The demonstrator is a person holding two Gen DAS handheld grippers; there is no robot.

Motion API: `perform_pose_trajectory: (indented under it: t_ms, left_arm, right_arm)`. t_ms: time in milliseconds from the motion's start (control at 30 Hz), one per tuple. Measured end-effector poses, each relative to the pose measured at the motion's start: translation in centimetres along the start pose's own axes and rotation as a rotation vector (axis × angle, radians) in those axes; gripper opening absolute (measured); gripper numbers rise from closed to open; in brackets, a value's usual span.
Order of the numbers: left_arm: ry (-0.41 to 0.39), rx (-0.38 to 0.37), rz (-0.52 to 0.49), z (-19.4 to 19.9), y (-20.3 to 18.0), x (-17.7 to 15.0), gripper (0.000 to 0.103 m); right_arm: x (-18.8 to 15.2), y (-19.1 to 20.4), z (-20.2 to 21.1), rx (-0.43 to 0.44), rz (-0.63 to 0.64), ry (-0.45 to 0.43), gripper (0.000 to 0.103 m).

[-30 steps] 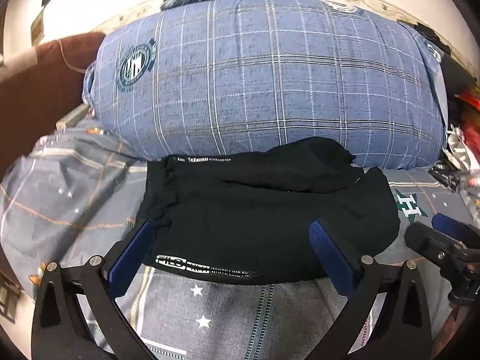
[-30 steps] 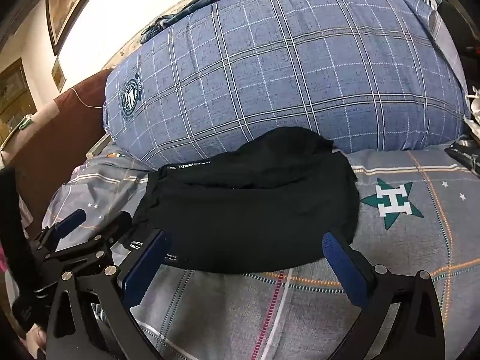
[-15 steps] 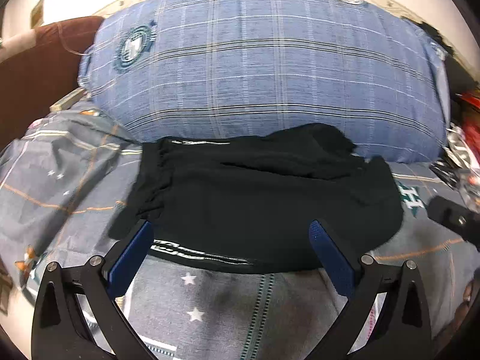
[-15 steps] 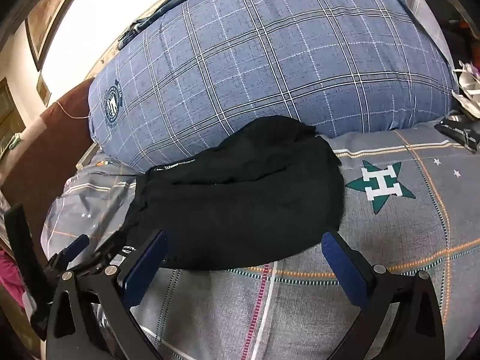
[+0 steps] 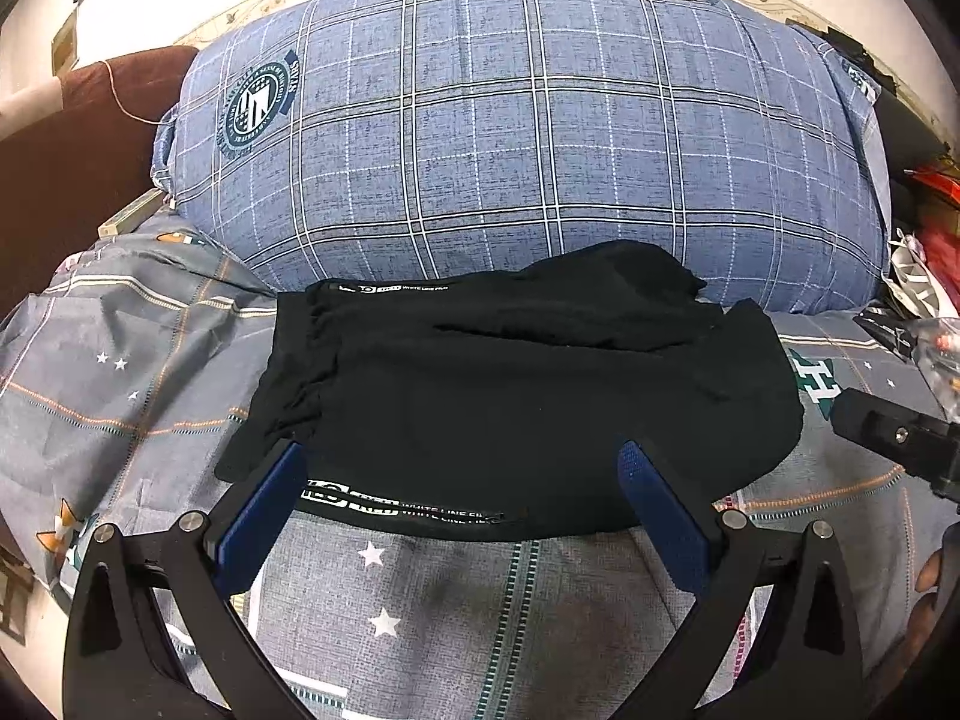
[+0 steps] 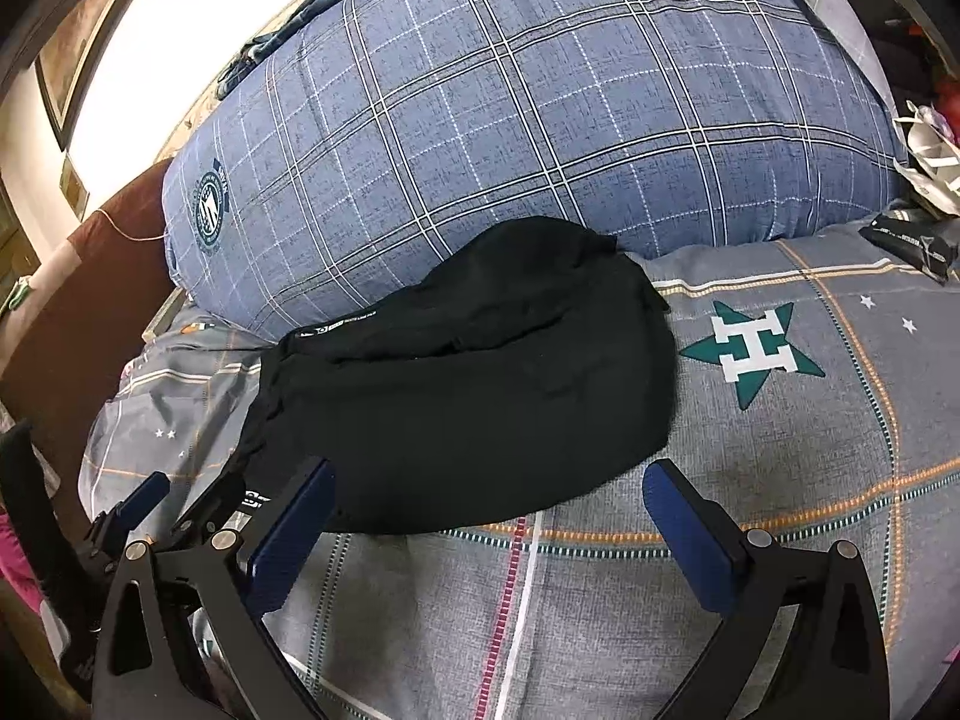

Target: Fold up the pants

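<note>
With both my left tool [image 5: 459,468] and right tool [image 6: 489,489] spread wide and empty, the folded black pants [image 5: 528,384] sit mid-frame on the bed [image 5: 456,594] against the plaid pillow [image 5: 528,138], so I'd pinch the near hem low.

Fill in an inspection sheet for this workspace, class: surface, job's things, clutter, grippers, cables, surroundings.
Surface: grey star-print bedsheet.
Job's things: black pants lie in a folded bundle against the blue plaid pillow.
Clutter: black packet on the sheet; crumpled items at the right edge.
Grippers: left gripper and right gripper both open, holding nothing.
Cables: thin cord over the brown headboard.
Surroundings: picture frames on the wall.
</note>
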State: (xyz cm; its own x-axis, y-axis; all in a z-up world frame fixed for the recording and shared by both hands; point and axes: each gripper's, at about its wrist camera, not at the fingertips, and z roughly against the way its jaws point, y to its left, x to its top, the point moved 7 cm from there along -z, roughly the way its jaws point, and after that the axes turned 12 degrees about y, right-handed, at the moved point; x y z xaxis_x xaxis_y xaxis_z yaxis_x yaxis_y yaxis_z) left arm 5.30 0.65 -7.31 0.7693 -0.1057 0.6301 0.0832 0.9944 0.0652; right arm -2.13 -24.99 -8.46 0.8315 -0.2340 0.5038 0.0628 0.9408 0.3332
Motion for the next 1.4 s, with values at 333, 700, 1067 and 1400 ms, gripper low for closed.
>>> perform_pose_trajectory:
  t_ms: [333,700,1067,1400]
  left_arm:
    - [0.021,-0.011,0.005,-0.2,-0.2,-0.1,0.103]
    - [0.026,-0.046,-0.051,0.0,-1.5,-0.3,0.103]
    - [0.135,-0.293,-0.131,-0.8,-6.7,-1.3,0.103]
    - [0.281,-0.438,-0.166,-4.4,-17.4,2.0,0.103]
  right_arm:
    - [-0.2,-0.2,-0.6,-0.019,-0.006,0.02,0.102]
    - [0.6,-1.6,0.4,-0.034,-0.03,-0.004,0.102]
    - [6.7,-6.6,0.6,0.017,-0.172,0.07,0.091]
    - [7.5,-13.0,-3.7,0.095,-0.325,0.213,0.067]
